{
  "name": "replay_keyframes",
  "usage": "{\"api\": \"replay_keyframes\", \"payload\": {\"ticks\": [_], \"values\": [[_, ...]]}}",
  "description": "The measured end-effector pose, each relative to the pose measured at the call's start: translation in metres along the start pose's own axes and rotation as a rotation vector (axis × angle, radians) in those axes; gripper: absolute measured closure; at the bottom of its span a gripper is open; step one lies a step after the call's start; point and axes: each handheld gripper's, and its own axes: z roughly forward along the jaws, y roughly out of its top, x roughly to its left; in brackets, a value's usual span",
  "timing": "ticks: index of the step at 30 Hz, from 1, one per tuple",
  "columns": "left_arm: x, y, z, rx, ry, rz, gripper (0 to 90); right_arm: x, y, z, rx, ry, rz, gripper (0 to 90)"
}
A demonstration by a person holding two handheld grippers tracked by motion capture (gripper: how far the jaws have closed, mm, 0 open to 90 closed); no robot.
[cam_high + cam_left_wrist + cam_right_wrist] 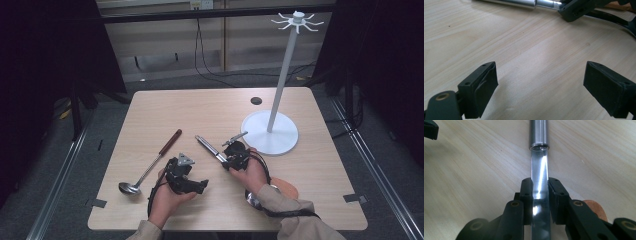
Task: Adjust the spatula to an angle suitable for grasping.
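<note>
We have the right gripper [540,195] clenched on the flat steel shank of the utensil [539,167] lying on the table [210,112], probably to hang it on the rack [282,75] beyond, while our left gripper [540,82] rests released just beside it.

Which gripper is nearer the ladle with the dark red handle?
Left. The left gripper hovers open just right of the ladle, apart from it. The right gripper sits farther right, its jaws closed on a silver utensil handle.
</note>
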Motion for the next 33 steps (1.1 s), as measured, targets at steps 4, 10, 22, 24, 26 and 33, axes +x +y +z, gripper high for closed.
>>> {"api": "replay_keyframes", "payload": {"ticks": [4,10,22,24,26,33], "values": [[0.001,0.001,-0.001,0.006,0.001,0.006,11.8,-0.005,0.0,-0.011,-0.042,0.025,0.036,75.5],[-0.001,0.002,0.002,-0.005,-0.001,0.002,11.8,-0.008,0.003,-0.037,-0.154,0.032,0.05,75.8],[-0.001,0.002,0.004,-0.003,0.002,0.002,11.9,-0.015,0.002,-0.077,-0.442,-0.004,0.102,75.9],[-0.001,0.002,0.003,0.005,-0.002,0.006,11.8,-0.016,0.001,-0.083,-0.48,-0.021,0.11,75.9],[-0.001,0.002,0.005,-0.003,-0.003,0.004,11.8,-0.018,0.001,-0.088,-0.51,-0.031,0.119,75.9],[-0.001,0.003,0.006,-0.007,-0.005,0.001,11.7,-0.024,-0.002,-0.103,-0.591,-0.077,0.135,75.9]]}}
